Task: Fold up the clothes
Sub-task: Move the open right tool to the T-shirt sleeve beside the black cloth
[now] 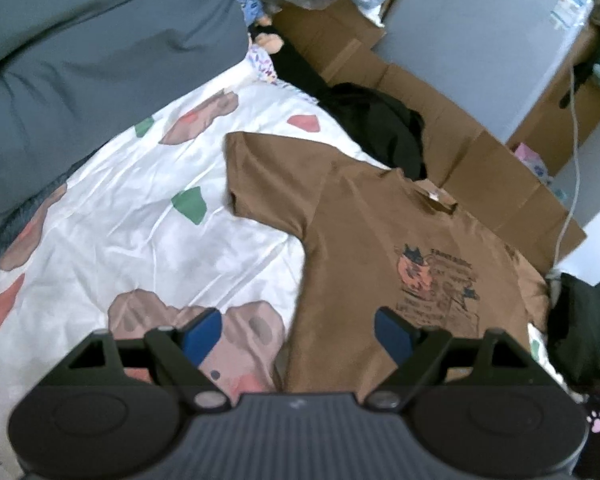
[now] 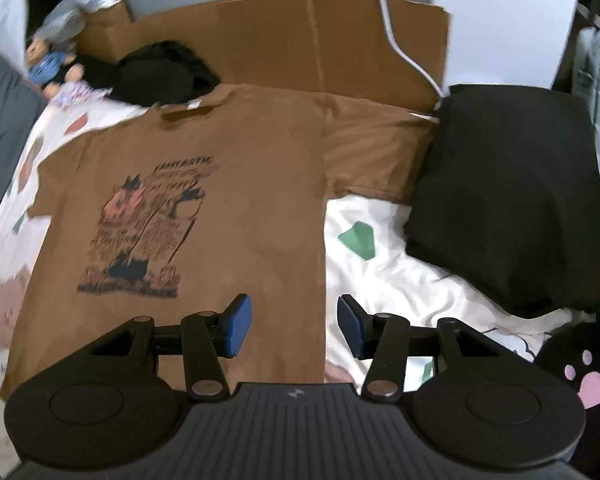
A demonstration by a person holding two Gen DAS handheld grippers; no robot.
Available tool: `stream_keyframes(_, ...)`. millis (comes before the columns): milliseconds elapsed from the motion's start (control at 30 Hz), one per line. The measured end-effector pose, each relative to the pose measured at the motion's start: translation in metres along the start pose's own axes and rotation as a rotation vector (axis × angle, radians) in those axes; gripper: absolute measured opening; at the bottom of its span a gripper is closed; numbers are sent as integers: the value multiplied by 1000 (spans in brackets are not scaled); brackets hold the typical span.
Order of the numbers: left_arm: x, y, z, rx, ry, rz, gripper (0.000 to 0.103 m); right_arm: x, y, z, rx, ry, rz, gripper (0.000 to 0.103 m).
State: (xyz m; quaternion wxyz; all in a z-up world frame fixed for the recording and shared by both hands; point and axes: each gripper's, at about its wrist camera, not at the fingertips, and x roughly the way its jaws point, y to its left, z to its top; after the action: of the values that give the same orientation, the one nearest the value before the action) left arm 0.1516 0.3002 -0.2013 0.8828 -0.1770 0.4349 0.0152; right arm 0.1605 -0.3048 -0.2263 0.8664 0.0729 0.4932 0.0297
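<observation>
A brown cotton T-shirt with a dark printed cat graphic is found spread flat, print up, on the white patterned bedsheet, its collar toward the flattened cardboard and one sleeve lying against a folded black garment. The left gripper is held wide apart and the right gripper about half apart, both above the lower hem with nothing held. A fold could be skewed if only one fabric layer were pinched, and the sleeve could be snagged by the black garment.
</observation>
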Motion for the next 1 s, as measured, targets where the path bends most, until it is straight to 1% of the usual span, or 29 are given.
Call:
stream_keyframes(133, 26, 4, 17, -23, -6, 11, 86, 17, -11, 10, 64, -24, -6, 52)
stream_keyframes(200, 42, 3, 27, -31, -8, 38, 86, 25, -14, 14, 85, -31, -10, 52)
stream_keyframes(300, 71, 1, 41, -43, -7, 58, 86, 53, -21, 22, 123, -37, -33, 52)
stream_keyframes(333, 77, 0, 43, -40, -4, 55, 86, 62, -24, 24, 136, -41, -34, 51)
stream_keyframes(400, 99, -4, 52, -4, 3, 31, 86, 76, -29, 28, 154, -47, -38, 45)
stream_keyframes(467, 118, -9, 59, 26, 14, 35, 85, 98, -38, 33, 185, -44, -59, 42)
stream_keyframes(500, 127, -12, 61, 37, 23, 39, 85, 103, -40, 34, 194, -44, -63, 41)
stream_keyframes(533, 133, -14, 63, 42, 29, 41, 85, 114, -47, 37, 220, -45, -73, 40)
stream_keyframes(667, 164, -21, 70, 39, 55, 37, 85, 137, -63, 44, 293, -51, -95, 39)
stream_keyframes(767, 184, -24, 73, 27, 65, 48, 85, 146, -69, 48, 335, -86, -151, 37)
stream_keyframes(833, 198, -26, 75, 11, 75, 49, 85, 153, -71, 51, 394, -113, -195, 37)
stream_keyframes(900, 207, -28, 76, 4, 88, 44, 85, 159, -74, 51, 451, -124, -204, 37)
stream_keyframes(1000, 222, -34, 80, 23, 104, 33, 85, 170, -78, 50, 524, -148, -215, 37)
